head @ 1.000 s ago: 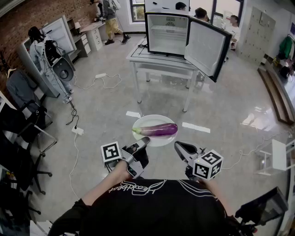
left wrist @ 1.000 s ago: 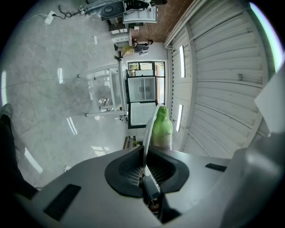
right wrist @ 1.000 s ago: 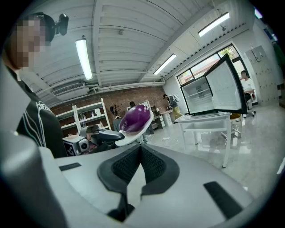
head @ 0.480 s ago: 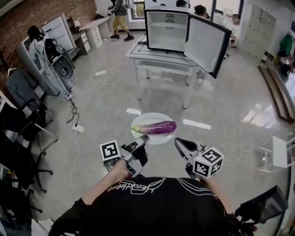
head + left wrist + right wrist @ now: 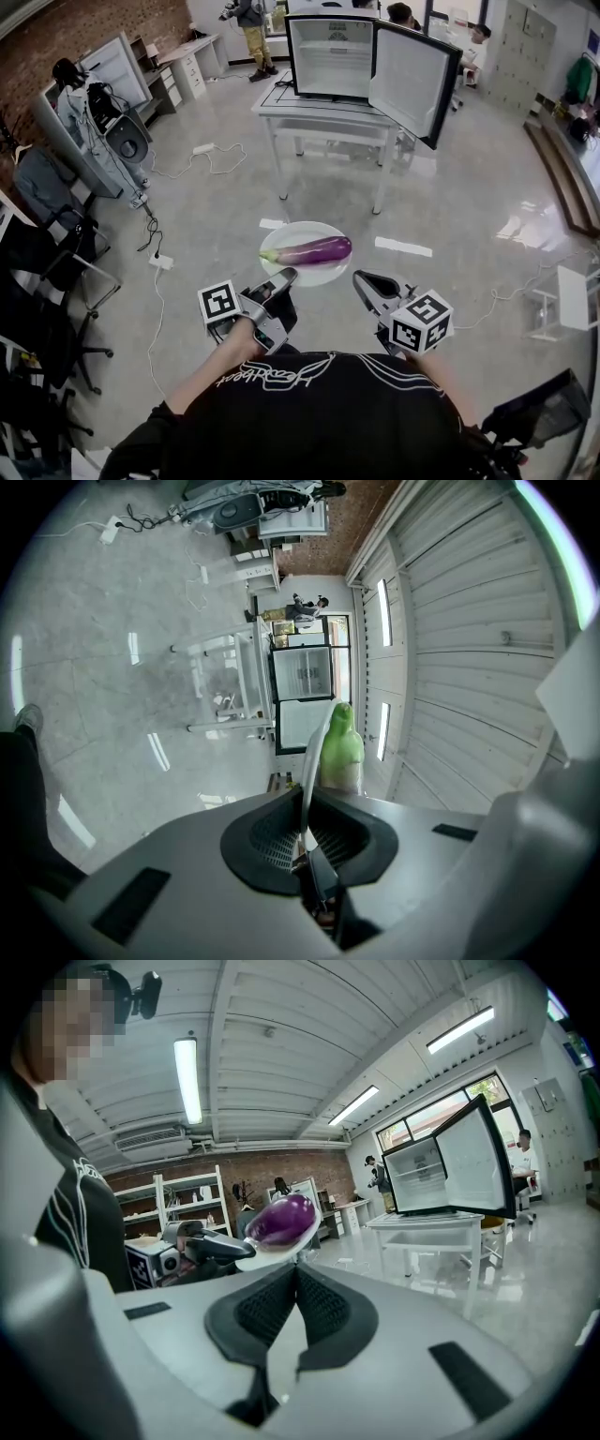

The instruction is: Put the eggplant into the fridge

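Note:
A purple eggplant (image 5: 311,250) with a green stem lies across a white plate (image 5: 300,231), held in the air in front of me. My left gripper (image 5: 285,277) is shut on the plate's near left rim, and my right gripper (image 5: 360,278) is shut on its near right rim. In the left gripper view the plate (image 5: 313,761) shows edge-on between the jaws (image 5: 306,829), with the green stem (image 5: 340,747) beyond. The right gripper view shows the eggplant's purple end (image 5: 279,1220) above the pinched rim (image 5: 296,1275). The fridge (image 5: 333,56) stands ahead on a white table (image 5: 319,114) with its door (image 5: 409,80) swung open.
Cables and a power strip (image 5: 161,262) lie on the floor at the left. Office chairs (image 5: 42,281) and a coat rack stand along the left wall. A small white stand (image 5: 572,314) is at the right. People stand behind the fridge.
Both grippers keep their hold on the plate. The head view has shifted a little, so the plate and fridge sit slightly higher and further left. The person at the back has walked rightward.

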{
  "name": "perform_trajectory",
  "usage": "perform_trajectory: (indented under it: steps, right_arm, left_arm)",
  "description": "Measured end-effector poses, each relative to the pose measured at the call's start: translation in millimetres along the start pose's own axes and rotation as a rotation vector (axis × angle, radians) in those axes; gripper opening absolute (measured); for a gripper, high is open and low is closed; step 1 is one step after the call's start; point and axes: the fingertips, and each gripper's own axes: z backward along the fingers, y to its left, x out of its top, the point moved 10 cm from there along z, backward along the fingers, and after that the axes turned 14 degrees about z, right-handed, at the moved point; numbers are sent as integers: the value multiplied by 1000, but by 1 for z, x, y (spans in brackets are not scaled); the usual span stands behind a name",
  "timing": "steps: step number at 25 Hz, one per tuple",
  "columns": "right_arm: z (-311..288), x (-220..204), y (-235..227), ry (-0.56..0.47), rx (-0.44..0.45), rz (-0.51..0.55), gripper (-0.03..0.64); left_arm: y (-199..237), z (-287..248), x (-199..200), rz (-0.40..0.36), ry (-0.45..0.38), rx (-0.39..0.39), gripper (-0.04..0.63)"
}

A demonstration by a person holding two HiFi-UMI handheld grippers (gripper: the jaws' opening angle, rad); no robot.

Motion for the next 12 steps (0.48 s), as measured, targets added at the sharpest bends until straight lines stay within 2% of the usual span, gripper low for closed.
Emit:
perform_trajectory:
  steps: [7,12]
  right_arm:
    - [3,2,1,-8,2,-15,9]
    - [-4,-5,0,9,0,-45,9]
  left_arm:
    - [-4,4,-3,-2,2,4,25]
    - [6,8,4,23,3,22,25]
